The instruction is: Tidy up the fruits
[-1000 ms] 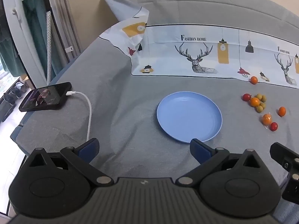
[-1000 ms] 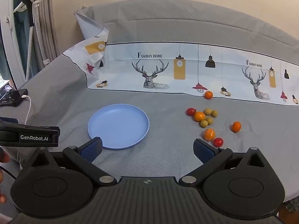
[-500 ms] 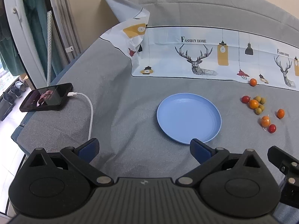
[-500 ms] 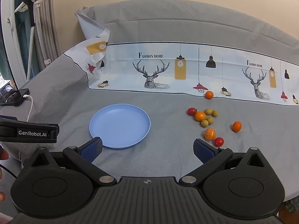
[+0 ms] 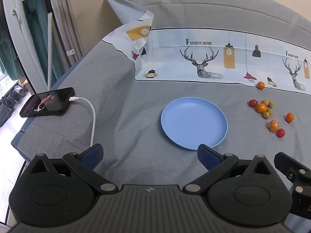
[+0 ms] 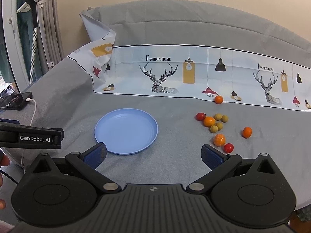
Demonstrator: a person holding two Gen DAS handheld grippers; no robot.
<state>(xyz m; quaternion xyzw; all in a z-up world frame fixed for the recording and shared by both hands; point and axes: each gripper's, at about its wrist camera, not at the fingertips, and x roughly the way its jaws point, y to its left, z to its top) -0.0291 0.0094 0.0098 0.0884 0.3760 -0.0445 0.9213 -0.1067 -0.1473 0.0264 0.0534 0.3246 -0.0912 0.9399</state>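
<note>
Right wrist view shows the blue plate [image 6: 126, 131] lying bare on the grey bed cover [image 6: 175, 163], with not one fruit on it, so by my reading the sorting has not begun and all of it is left to do. Every fruit sits to the right of the plate, well apart from its rim: a red cherry tomato [image 6: 200, 116] touching a small orange [image 6: 209, 121], four greenish-yellow round fruits [image 6: 219, 122] bunched just beside them, a lone orange fruit [image 6: 247, 132] further right, a wrapped-looking orange one [image 6: 219, 139] with a second red tomato [image 6: 228, 147] just beside it, and one more orange [image 6: 218, 99] beyond the plate, at the edge of the printed deer cloth [image 6: 194, 73]. The right claw [image 6: 153, 153] is spread wide and holds nothing, hovering near the plate's near rim. The left claw [image 5: 149, 154] is likewise spread wide and empty, with the plate [image 5: 194, 123] ahead of it. A phone [image 5: 47, 102] on its white cable [image 5: 93, 116] lies far left of the plate.
</note>
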